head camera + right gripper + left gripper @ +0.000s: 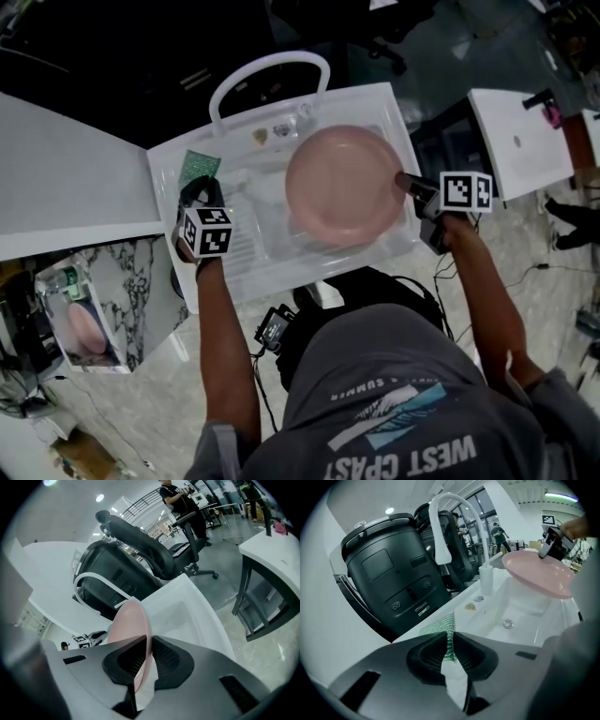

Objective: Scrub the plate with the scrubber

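Sink [356, 103] of white plastic fills the middle of the head view, with a tall arched faucet [272, 56] at its back ledge, and the person stands over it with a gripper in each hand. Over the basin hangs a round pink plate [342, 183], raised clear of the bottom and tilted. It is likely held this way so that its face is open to the other hand and any drips fall into the basin. The right gripper [405, 180] holds it from the right side, jaws clamped on the rim with one pad on each face, which steadies the plate for rubbing. The left gripper [201, 186] reaches to the left ledge of the sink, well apart from the plate. Its jaws are pinched onto the near edge of a green mesh scrubber [199, 166], which fans out beyond the pads over the ledge corner. Whether the scrubber is already off the ledge cannot be told. Scrubbing has not begun; the pad would next need carrying across to the plate's face. A small metal drain [508, 624] shows in the basin floor.
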`<control>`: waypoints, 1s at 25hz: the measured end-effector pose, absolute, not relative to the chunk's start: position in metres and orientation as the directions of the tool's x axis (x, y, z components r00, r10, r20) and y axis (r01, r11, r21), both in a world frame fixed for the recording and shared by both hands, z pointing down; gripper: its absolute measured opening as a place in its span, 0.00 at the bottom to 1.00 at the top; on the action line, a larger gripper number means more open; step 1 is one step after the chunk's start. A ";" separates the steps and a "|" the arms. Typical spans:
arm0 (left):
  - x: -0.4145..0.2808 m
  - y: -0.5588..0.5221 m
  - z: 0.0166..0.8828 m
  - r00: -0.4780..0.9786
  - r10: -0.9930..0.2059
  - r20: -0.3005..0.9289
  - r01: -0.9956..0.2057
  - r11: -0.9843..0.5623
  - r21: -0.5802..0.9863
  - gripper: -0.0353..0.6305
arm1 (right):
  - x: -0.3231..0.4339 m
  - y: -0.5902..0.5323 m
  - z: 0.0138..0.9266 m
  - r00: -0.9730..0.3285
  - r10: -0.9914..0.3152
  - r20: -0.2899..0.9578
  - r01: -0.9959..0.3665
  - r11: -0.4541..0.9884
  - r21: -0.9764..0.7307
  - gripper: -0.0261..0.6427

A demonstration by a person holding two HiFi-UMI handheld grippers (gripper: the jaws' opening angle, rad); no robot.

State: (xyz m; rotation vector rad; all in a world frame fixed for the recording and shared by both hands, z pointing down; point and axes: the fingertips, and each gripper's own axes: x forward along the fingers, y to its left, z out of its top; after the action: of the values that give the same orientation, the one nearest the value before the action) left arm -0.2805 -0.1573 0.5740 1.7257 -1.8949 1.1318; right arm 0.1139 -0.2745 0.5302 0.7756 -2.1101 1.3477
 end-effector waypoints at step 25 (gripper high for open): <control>-0.298 -0.214 0.591 -0.130 -0.708 0.694 -0.983 0.002 -0.182 0.18 | 0.086 -0.255 0.546 -0.711 -0.102 0.695 -0.671 0.392 -0.629 0.12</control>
State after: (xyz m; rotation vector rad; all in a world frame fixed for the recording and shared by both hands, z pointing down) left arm -0.2982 -0.2137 0.5908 1.7389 -1.8803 0.9129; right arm 0.0860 -0.2551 0.5461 0.6596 -2.0897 1.3161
